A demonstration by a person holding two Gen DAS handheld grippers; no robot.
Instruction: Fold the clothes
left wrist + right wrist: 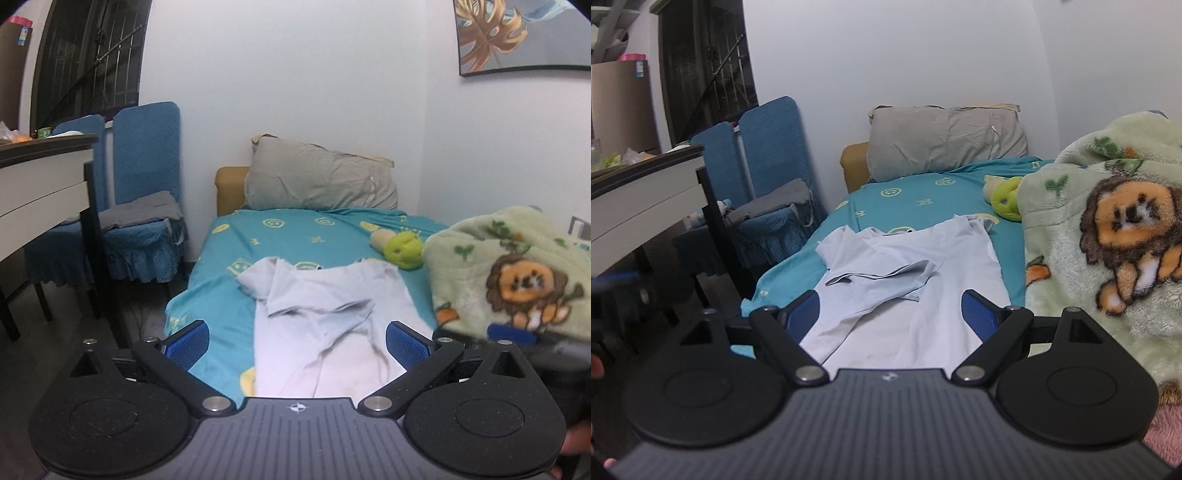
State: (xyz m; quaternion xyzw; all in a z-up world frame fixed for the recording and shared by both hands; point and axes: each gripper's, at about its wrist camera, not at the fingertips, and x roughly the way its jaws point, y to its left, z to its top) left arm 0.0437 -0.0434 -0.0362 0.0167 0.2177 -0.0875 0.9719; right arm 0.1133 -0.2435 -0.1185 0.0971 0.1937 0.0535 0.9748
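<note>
A white T-shirt (325, 317) (905, 280) lies spread on the turquoise bed sheet (288, 236) (916, 206), its left sleeve folded in across the chest. My left gripper (297, 341) hovers open above the shirt's lower part, blue pads wide apart with nothing between them. My right gripper (892, 308) is likewise open over the shirt's lower half and holds nothing. In the left wrist view, a blue pad of the right gripper (511, 334) shows at the right, beside the blanket. The shirt's hem is hidden under both gripper bodies.
A lion-print fleece blanket (517, 273) (1108, 236) is heaped on the bed's right side. A green plush toy (402, 251) (1004, 201) and a grey pillow (321, 177) (945, 140) lie farther back. Blue-covered chairs (144, 192) (768, 177) and a table (40, 173) (646, 192) stand left.
</note>
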